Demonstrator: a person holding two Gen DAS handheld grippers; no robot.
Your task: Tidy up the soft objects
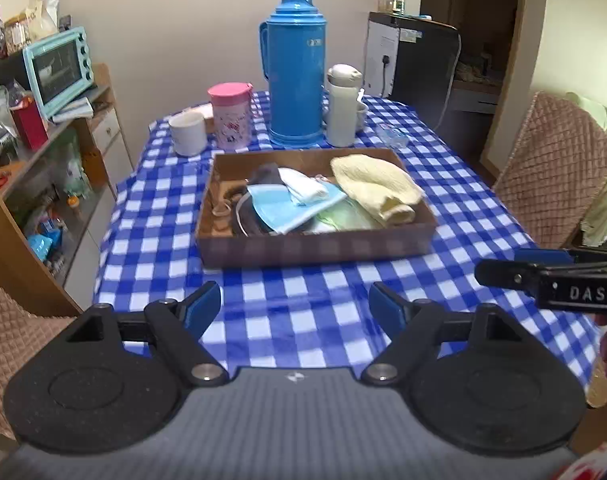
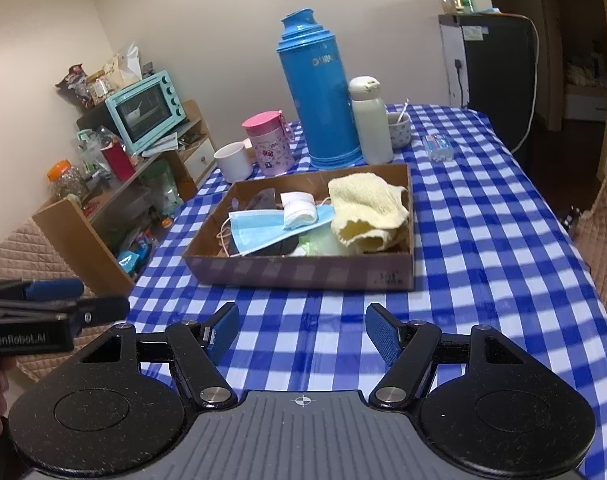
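Box (image 1: 315, 246) straight ahead of both grippers, across bare cloth (image 1: 295, 300), long axis crosswise. Towel (image 1: 373, 184), masks (image 1: 291, 208) heaped inside. Left gripper (image 1: 295, 304) spread wide, empty; right gripper (image 2: 302, 330) parted, empty. Towel nearer right.

A table draped in blue-and-white check cloth (image 2: 483, 240) stands before plain cream walls (image 2: 223, 20), wooden shelving (image 2: 83, 236) left of it, a dark cabinet (image 2: 499, 60) behind.
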